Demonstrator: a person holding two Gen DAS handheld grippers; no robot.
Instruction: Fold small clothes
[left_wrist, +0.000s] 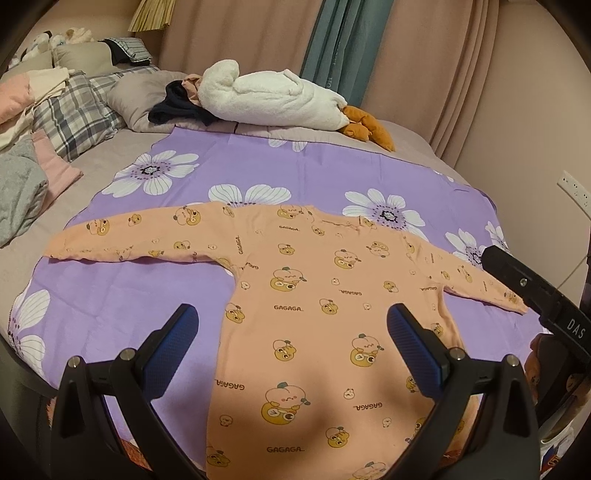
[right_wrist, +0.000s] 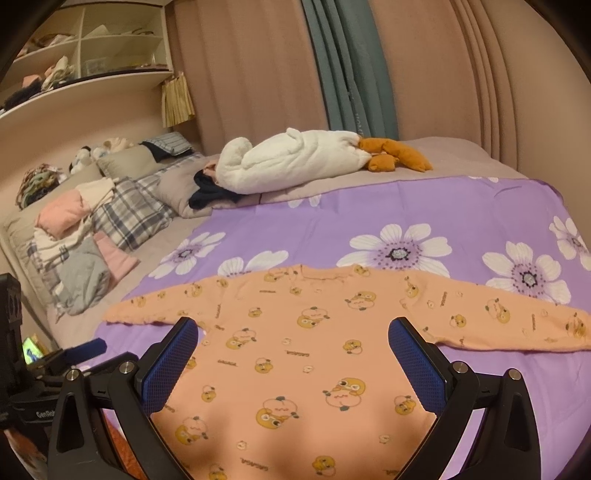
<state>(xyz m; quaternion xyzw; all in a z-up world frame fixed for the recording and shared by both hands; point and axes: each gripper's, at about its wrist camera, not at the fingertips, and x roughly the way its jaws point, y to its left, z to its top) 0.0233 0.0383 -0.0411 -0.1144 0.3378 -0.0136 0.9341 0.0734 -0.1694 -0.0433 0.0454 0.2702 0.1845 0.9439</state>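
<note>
Peach shirt (left_wrist: 314, 295) lies flat, sleeves outstretched, beyond both grippers' spread fingers (left_wrist: 415, 347) (right_wrist: 170, 363), on the purple sheet (left_wrist: 295, 166).

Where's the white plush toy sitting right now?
The white plush toy with orange feet lies at the far edge of the bed in both wrist views, beyond the purple flowered sheet, resting against dark clothing.

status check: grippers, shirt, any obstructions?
Left gripper open, empty. Right gripper open, empty. Orange shirt flat on purple cloth, sleeves spread, unfolded. Nothing on it.
</note>
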